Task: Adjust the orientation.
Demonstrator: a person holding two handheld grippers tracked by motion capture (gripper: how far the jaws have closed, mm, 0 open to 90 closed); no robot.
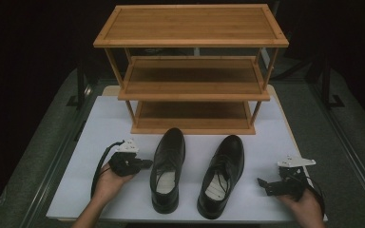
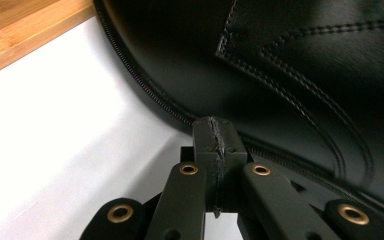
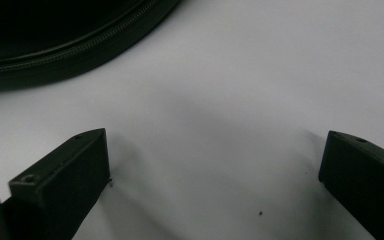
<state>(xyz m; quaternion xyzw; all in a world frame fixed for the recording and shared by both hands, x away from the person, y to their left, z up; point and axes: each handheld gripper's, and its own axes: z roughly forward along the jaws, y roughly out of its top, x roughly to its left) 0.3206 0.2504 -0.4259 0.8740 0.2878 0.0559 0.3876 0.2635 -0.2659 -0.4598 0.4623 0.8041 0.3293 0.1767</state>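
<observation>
Our left gripper (image 1: 145, 164) is closed, empty, beside the left shoe (image 1: 168, 166); right gripper (image 1: 262, 183) gapes; both shoes' toes point far, toward the bare shelves (image 1: 192, 90).

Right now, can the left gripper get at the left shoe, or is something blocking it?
Probably yes. The left gripper sits right beside the left shoe, with bare white table and nothing between them. Its jaws are shut, though, so it would likely need to open them before it could grasp the shoe's side.
</observation>
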